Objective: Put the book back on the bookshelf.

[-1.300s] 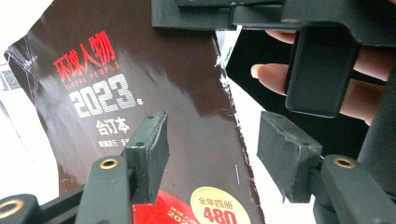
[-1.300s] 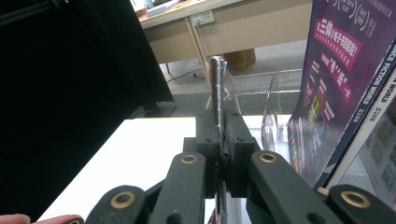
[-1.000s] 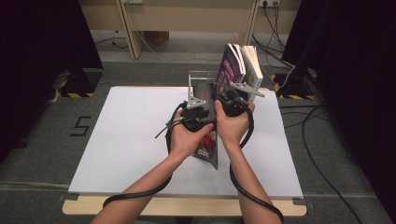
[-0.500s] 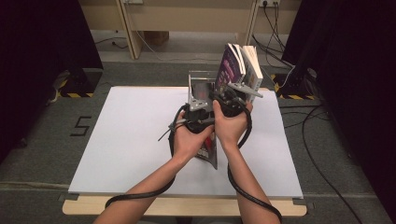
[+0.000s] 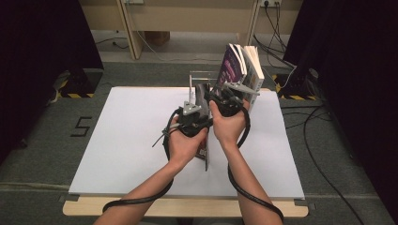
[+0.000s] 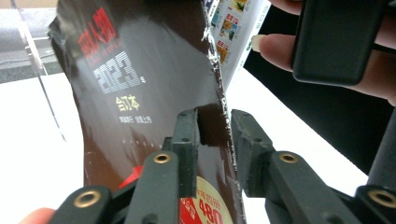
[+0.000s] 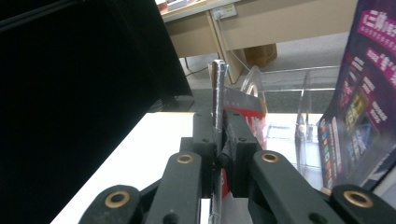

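High view: near the far right part of the white worktop, both hands hold a dark magazine upright on its edge. Left claw has just been closing on the glossy cover's edge, which sits between its jaws, a small gap showing on one side. Right claw is pinching the magazine's thin edge. Other books stand behind in a clear stand.

Three magazines — two hand-held grippers
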